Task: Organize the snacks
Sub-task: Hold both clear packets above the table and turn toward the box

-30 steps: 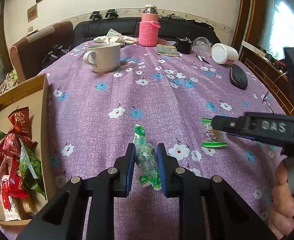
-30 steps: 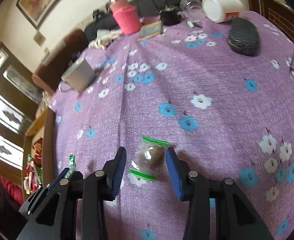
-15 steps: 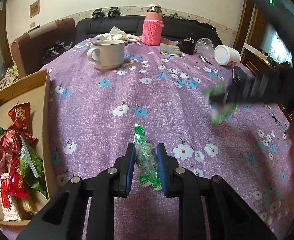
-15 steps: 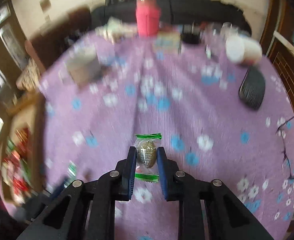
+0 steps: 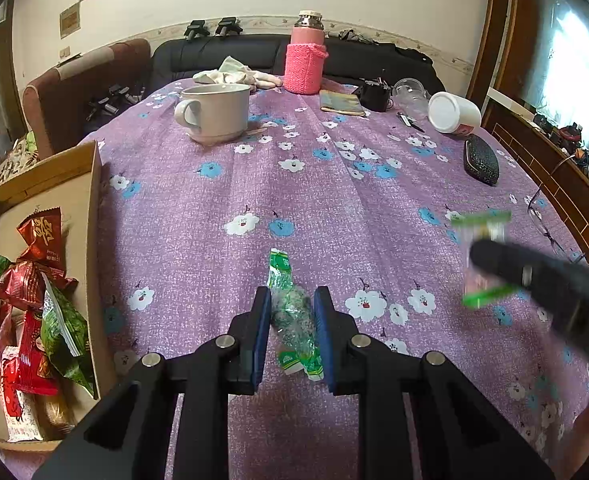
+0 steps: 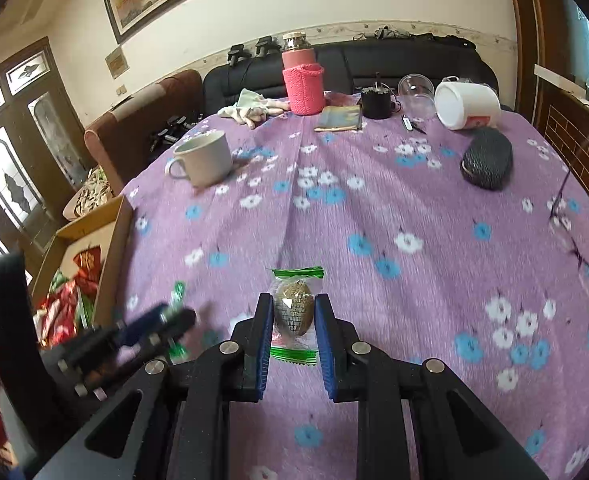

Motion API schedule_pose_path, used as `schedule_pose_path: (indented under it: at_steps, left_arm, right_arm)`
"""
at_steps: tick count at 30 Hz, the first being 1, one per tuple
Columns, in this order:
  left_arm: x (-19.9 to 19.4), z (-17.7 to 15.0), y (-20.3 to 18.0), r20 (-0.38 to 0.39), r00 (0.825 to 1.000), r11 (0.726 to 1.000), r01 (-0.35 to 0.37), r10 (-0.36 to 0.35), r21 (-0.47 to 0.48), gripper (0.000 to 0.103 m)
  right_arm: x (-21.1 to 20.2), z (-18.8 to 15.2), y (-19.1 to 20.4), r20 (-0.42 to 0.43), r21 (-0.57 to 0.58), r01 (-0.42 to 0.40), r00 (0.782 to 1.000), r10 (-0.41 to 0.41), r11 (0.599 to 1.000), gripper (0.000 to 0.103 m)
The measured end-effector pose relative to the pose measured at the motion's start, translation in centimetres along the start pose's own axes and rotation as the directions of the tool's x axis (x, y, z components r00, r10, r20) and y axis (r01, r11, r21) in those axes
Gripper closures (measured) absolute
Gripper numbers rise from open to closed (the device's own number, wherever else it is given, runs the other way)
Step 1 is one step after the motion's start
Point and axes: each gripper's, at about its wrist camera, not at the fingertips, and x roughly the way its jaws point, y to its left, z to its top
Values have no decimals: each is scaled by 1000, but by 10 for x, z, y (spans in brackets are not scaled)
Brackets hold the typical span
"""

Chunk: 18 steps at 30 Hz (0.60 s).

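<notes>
A: Left gripper (image 5: 292,320)?
B: Clamped on a crinkled green-and-clear wrapped sweet (image 5: 294,316), on the purple flowered tablecloth (image 5: 254,184).
A: Right gripper (image 6: 293,326)?
B: Pinching a clear green-edged packet holding a brown oval snack (image 6: 293,312), above the cloth. Cardboard snack box (image 5: 90,216) sits left.

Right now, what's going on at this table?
A person is sorting snacks with two handheld grippers. The left gripper is shut on a green-wrapped candy low over the purple floral tablecloth. The right gripper is shut on a clear packet with green ends, holding a brown oval snack. A cardboard box at the table's left edge already holds red and green snack packs. Neither held snack is in it yet.
</notes>
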Motion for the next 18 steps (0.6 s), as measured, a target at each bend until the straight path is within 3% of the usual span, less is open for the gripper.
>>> schedule_pose_path:
  at_steps: [18]
  left_arm:
    - [-21,-2,-16,138,989,995,-71,61,73,82]
  right_arm:
    - [13,-14,-8,16,-14,1,1000,-1,1000,81]
